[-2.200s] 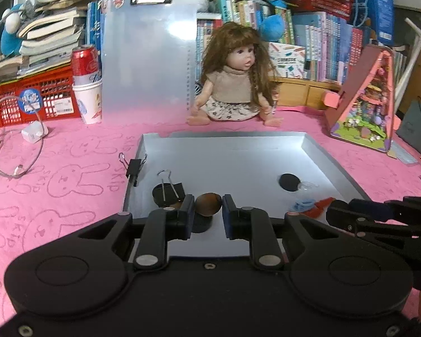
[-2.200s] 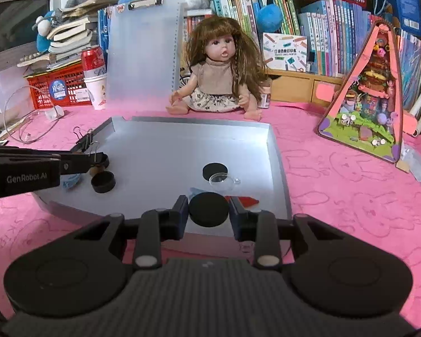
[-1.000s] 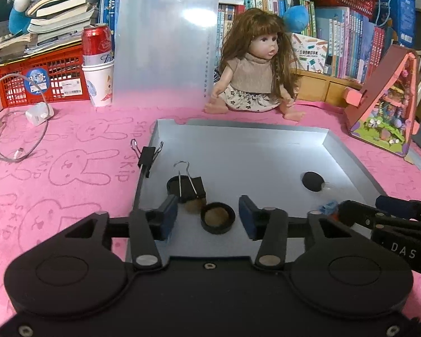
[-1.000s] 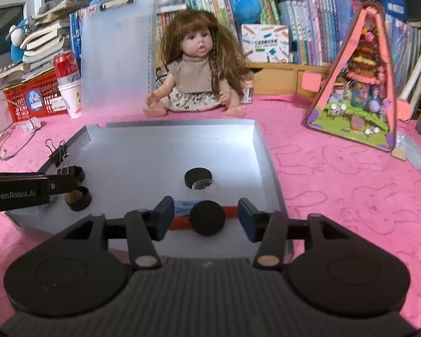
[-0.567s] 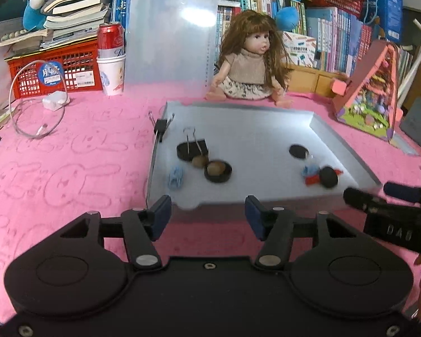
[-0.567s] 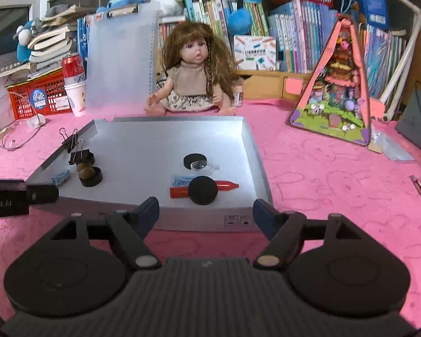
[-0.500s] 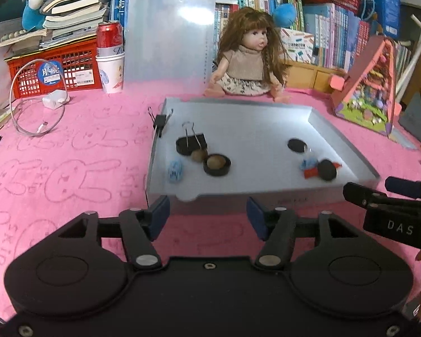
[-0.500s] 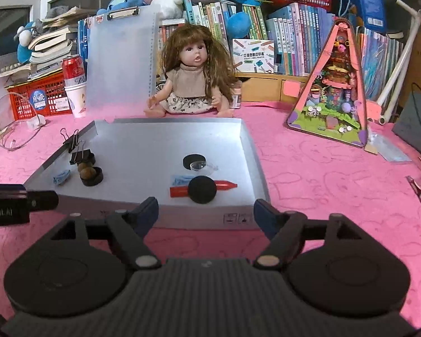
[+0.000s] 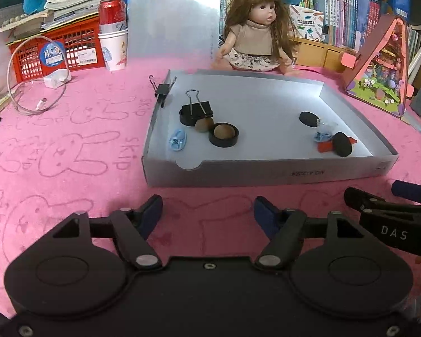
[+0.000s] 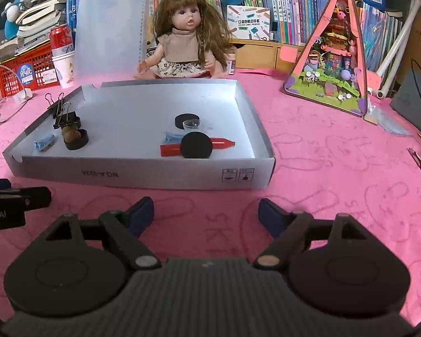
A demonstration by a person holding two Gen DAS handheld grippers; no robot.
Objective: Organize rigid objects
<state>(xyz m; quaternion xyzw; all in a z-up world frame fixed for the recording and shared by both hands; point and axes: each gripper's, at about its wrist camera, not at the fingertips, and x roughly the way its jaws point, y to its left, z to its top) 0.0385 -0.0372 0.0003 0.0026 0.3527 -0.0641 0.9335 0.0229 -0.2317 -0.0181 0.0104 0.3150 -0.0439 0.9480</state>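
A shallow grey box lid (image 9: 266, 172) (image 10: 143, 174) lies on the pink cloth. On its left side are a black binder clip (image 9: 196, 109), a brown nut (image 9: 203, 124), a black cap holding another nut (image 9: 224, 134) (image 10: 76, 139) and a small blue shoe (image 9: 177, 141). On its right side are a black disc (image 10: 196, 145) over a red piece (image 10: 221, 142), a flat black cap (image 10: 186, 120) and a clear lid (image 10: 191, 124). My left gripper (image 9: 207, 210) and right gripper (image 10: 206, 209) are both open and empty, in front of the box.
A doll (image 10: 186, 45) sits behind the box. A pink triangular toy house (image 10: 334, 56) stands at the right. A red basket (image 9: 56, 50), a can on paper cups (image 9: 113, 36), a white cable (image 9: 39, 84) and a clipboard (image 9: 174, 19) are at the back left. A binder clip (image 9: 161, 90) is on the box's left wall.
Both grippers let go of their pieces in the box, opened wide, and pulled back toward me out of the box. The nut and black disc stay in the box.
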